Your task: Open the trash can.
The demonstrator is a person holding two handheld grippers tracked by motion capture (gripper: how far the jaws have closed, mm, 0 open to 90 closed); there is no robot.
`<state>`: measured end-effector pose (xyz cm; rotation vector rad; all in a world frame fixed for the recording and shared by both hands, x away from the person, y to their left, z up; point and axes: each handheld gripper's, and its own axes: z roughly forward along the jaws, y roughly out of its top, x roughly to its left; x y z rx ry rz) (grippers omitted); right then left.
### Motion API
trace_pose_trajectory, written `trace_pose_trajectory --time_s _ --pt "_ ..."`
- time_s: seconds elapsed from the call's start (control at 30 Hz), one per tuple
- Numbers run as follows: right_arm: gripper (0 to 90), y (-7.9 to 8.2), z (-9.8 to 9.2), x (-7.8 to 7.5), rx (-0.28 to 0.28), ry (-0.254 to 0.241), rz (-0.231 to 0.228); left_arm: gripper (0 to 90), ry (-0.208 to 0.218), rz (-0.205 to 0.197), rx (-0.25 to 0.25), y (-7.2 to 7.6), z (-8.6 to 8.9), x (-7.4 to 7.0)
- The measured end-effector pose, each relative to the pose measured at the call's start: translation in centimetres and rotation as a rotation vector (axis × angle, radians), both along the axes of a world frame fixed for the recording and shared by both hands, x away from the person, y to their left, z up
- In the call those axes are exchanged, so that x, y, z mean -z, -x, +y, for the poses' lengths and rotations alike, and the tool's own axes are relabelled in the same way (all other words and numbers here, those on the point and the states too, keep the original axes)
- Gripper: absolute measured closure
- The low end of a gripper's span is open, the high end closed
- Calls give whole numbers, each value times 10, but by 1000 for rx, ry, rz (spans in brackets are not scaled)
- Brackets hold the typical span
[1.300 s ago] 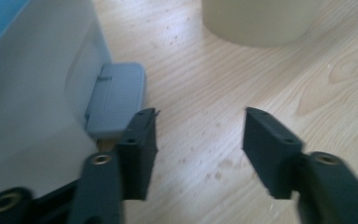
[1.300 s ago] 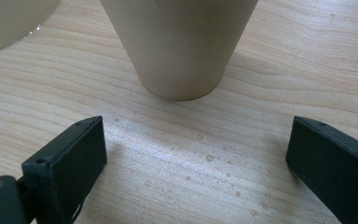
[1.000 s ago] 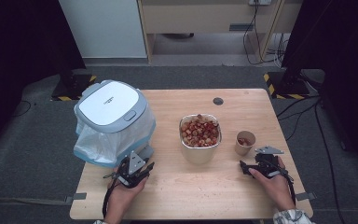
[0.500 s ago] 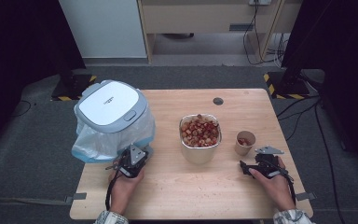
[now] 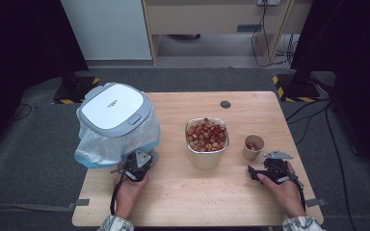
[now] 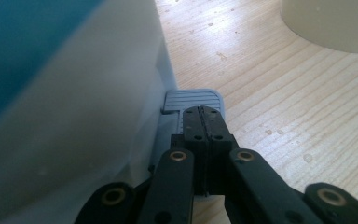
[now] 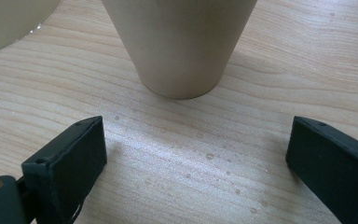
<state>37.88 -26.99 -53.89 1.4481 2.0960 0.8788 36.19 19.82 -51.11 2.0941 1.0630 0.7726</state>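
Note:
A pedal bin [image 5: 113,118] with a white lid and a clear bag liner stands on the table's left side. My left gripper [image 5: 139,161] is at its base, shut with nothing between the jaws. In the left gripper view its tip [image 6: 203,114] rests over the bin's grey pedal [image 6: 191,99]; I cannot tell whether it presses on it. A metal bowl [image 5: 207,142] of red fruit stands mid-table, with a small paper cup [image 5: 253,147] to its right. My right gripper [image 5: 260,168] is open, and the cup [image 7: 182,42] stands a little beyond its jaws [image 7: 196,154], untouched.
The bin's bagged wall [image 6: 65,107] is close on the left of the left gripper. The bowl's side [image 6: 335,23] stands ahead to its right. A small black disc [image 5: 225,104] lies at the table's far edge. Bare wood lies between the two hands.
My left gripper has moved forward and slightly right, up to the bin's base and over its pedal. The right gripper, cup and bowl have not moved.

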Motion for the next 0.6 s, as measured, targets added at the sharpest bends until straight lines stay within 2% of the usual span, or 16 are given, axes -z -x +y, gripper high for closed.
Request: trace_pose_trajectory --time_s 0.3,0.6 --pt "54 1 0 0 6 -3 3 894 -17 -4 -8 2 -4 6" --pt "54 1 0 0 5 -3 2 894 -35 33 -10 -1 -6 12"
